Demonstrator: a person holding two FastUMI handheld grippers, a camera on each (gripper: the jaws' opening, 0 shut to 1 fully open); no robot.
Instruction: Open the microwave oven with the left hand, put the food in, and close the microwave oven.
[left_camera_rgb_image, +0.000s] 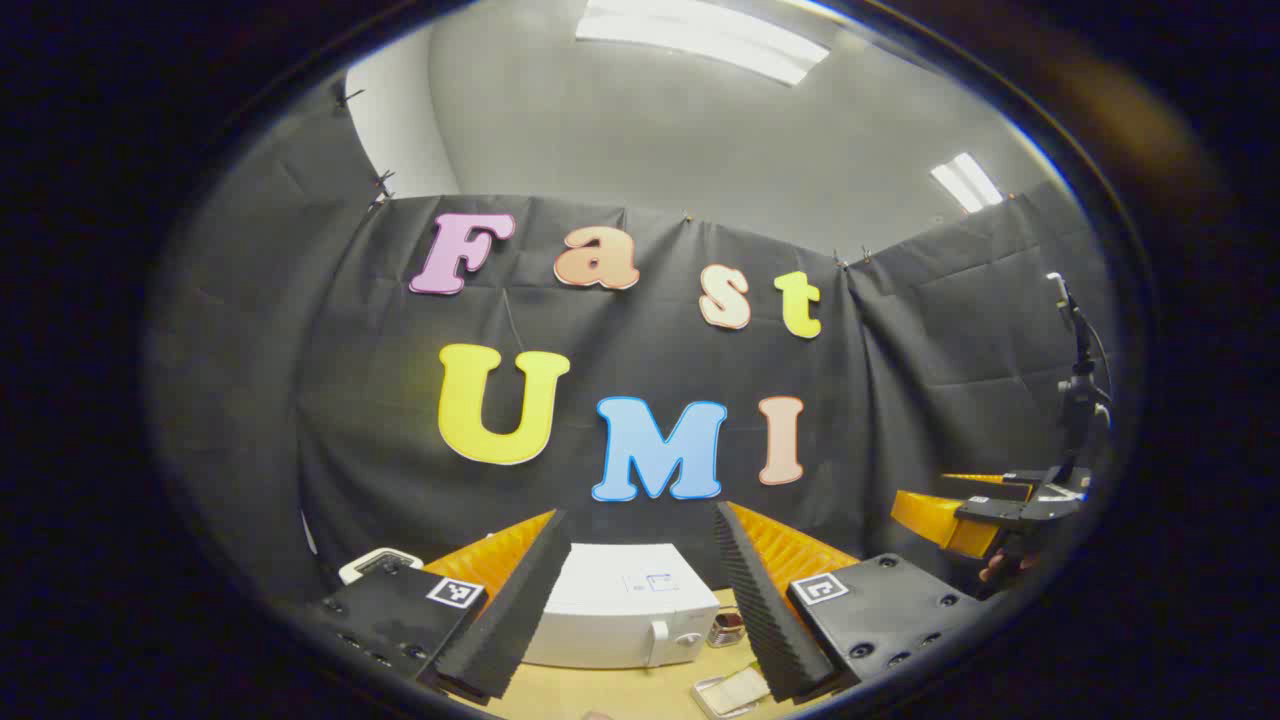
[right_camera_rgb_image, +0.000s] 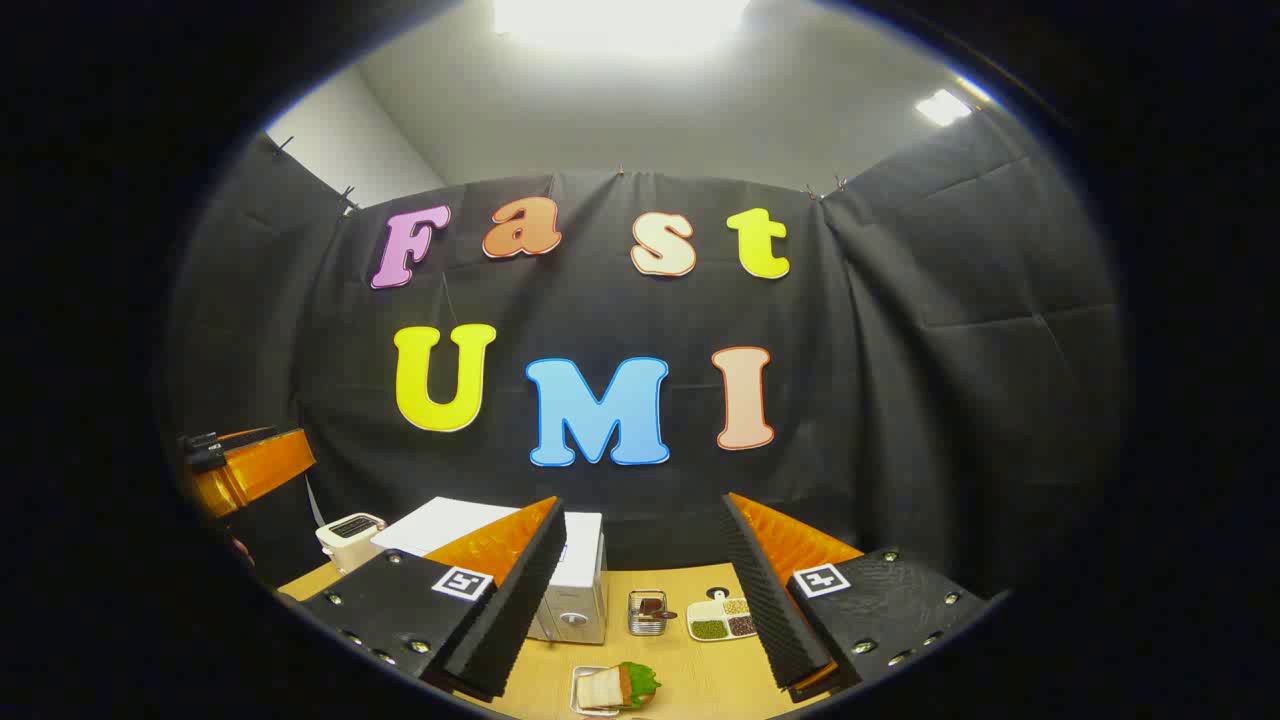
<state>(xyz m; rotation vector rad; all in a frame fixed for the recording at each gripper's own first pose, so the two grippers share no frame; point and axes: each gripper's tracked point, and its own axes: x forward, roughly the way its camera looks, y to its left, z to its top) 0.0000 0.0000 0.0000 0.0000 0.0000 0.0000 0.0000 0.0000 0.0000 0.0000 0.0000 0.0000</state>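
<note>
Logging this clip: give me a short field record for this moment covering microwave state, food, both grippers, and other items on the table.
microwave: white microwave on the wooden table, door appears closed
food: sandwich with lettuce on a small tray, near edge of the table, in front of the microwave
left gripper: open, holds nothing, raised and aimed at the microwave
right gripper: open, holds nothing, above the sandwich
other items: toaster left of the microwave; wire basket; divided dish
task stage: not begun

Left gripper raised, jaws wide apart, right gripper likewise, holding nothing
</note>
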